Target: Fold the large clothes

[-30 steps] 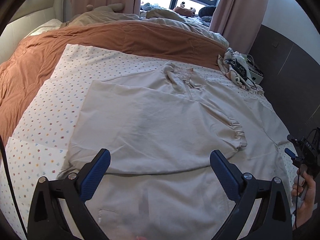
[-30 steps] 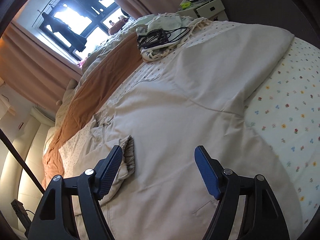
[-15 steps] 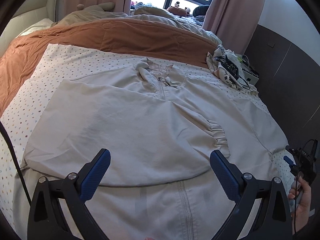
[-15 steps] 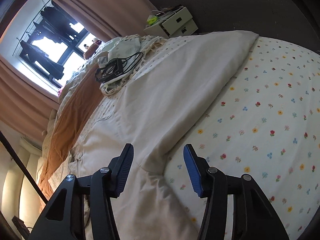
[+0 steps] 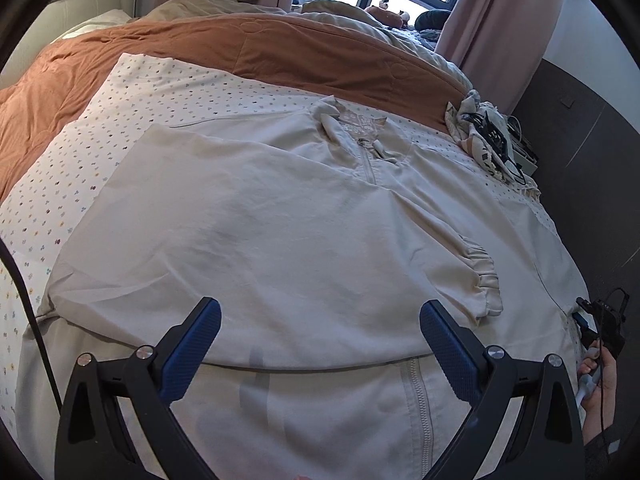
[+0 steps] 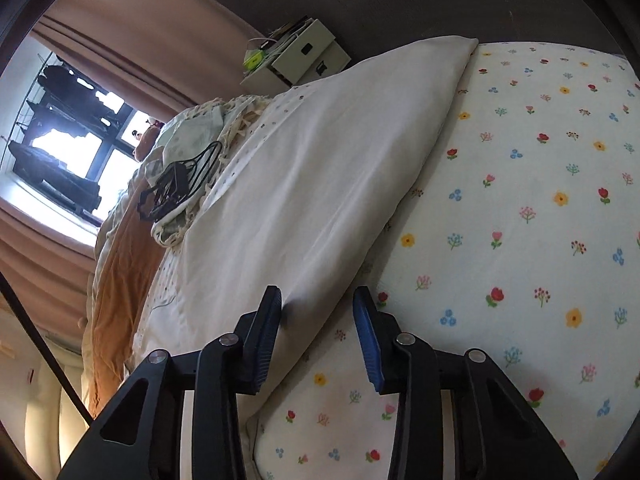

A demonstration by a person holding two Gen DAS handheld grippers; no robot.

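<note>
A beige jacket [image 5: 280, 240] is spread front-up across the flowered sheet [image 6: 540, 200] of the bed [image 5: 240, 52], its collar at 12 o'clock in the left wrist view and its hem at 6 o'clock. One side, with its sleeve, is seen folded over the chest, so that the gathered cuff [image 5: 484, 280] lies at 3 o'clock. The other sleeve [image 6: 340, 160] is not yet folded: in the right wrist view it stretches flat from the gripper toward 1 o'clock. The task is judged to be about a third done; this sleeve, and then the folding of the body lengthwise, appear to be left.

The left gripper [image 5: 320, 344] is held spread wide above the lower fold, with nothing between its pads. The right gripper [image 6: 318, 332] is narrowed about the near edge of the unfolded sleeve. Its jaws have just been closing, and cloth lies between them, yet a gap is seen beside the right pad, so no firm pinch can be confirmed.

Against the earlier frames, the left view has been brought lower and closer to the jacket. The right gripper has been carried from the cuff region out to the sleeve edge beside the sheet, and its jaws stand far narrower than before.
</note>
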